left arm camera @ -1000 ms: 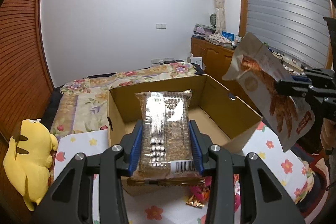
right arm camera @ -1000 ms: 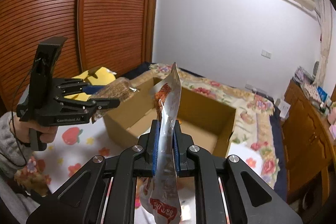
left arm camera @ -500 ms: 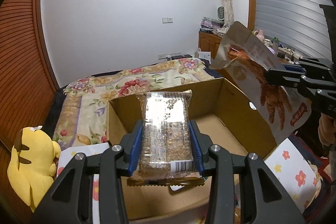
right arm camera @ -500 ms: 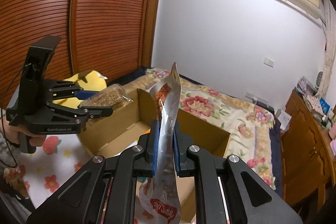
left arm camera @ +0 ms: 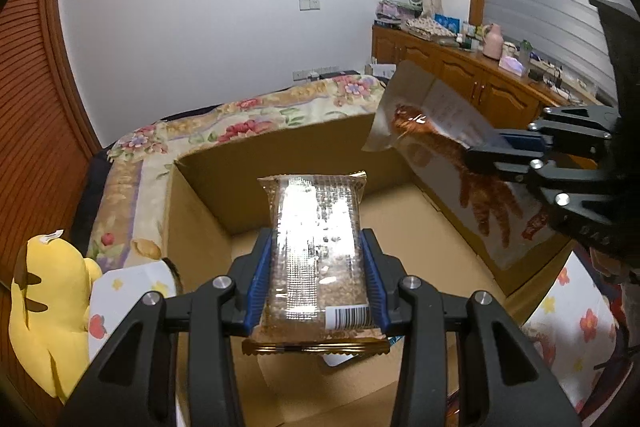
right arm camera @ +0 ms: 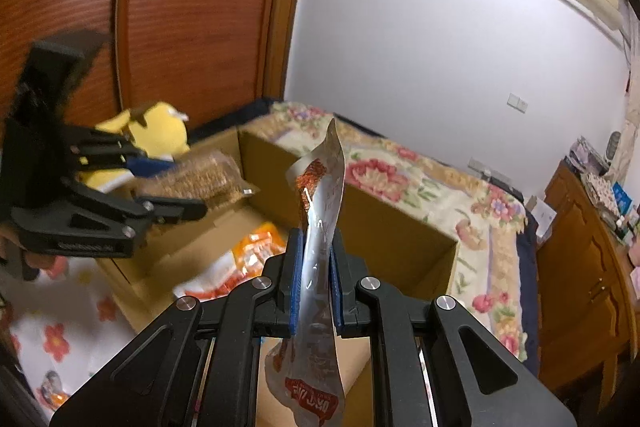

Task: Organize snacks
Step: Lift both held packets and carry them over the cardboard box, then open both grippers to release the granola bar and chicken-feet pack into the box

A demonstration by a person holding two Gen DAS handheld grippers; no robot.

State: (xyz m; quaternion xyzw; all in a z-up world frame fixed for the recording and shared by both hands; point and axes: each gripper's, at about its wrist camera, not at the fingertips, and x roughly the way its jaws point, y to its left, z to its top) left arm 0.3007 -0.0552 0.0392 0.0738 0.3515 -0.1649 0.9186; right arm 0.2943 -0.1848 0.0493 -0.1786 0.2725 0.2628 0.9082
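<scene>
My left gripper (left arm camera: 317, 279) is shut on a clear packet of brown grain snack (left arm camera: 318, 247), held flat above the open cardboard box (left arm camera: 256, 163). My right gripper (right arm camera: 315, 267) is shut on a silvery snack pouch with red print (right arm camera: 320, 211), held upright on edge over the box (right arm camera: 400, 219). In the left wrist view the right gripper (left arm camera: 500, 155) and its pouch (left arm camera: 452, 163) hang over the box's right wall. In the right wrist view the left gripper (right arm camera: 172, 187) and its packet (right arm camera: 200, 179) sit over the box's left wall. An orange and white snack bag (right arm camera: 240, 263) lies in the box.
The box stands on a bed with a flowered cover (left arm camera: 580, 323) and a floral blanket (left arm camera: 248, 119) behind it. A yellow plush toy (left arm camera: 44, 311) sits left of the box. A wooden dresser (left arm camera: 472, 75) with clutter lines the right wall; wooden slatted doors (right arm camera: 180, 7) stand at left.
Both grippers have moved forward and lower over the box with their packets still held. The box interior now fills more of both views, and the orange bag inside has come into sight.
</scene>
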